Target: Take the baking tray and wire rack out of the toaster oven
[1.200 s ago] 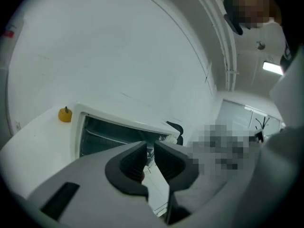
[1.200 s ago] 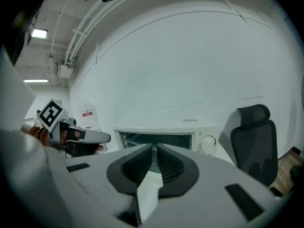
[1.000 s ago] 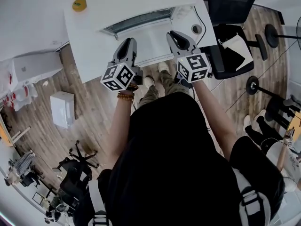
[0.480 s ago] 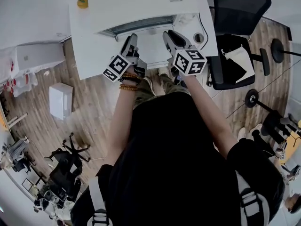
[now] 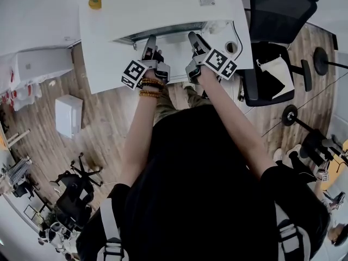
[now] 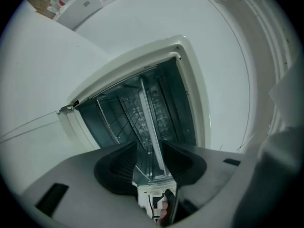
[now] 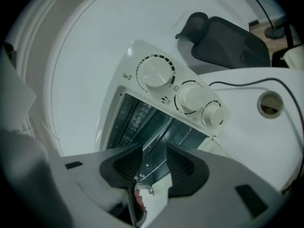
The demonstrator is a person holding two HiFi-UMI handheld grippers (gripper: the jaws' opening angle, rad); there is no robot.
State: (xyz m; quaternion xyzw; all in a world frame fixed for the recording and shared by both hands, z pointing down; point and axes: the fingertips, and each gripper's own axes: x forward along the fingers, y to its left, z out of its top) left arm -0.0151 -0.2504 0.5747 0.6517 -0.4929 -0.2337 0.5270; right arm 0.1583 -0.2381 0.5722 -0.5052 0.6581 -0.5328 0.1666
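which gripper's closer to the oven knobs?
Right. The right gripper sits at the oven mouth's end beside the knobs; the left gripper is at the mouth's other end. Both sets of jaws have just been opening, the tray edge showing between them, ungripped.

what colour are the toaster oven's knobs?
White. All three knobs show best in the right gripper view.

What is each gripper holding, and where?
Nothing. Left gripper and right gripper have just been opening their jaws; the edge of the tray shows between each pair, ungripped.
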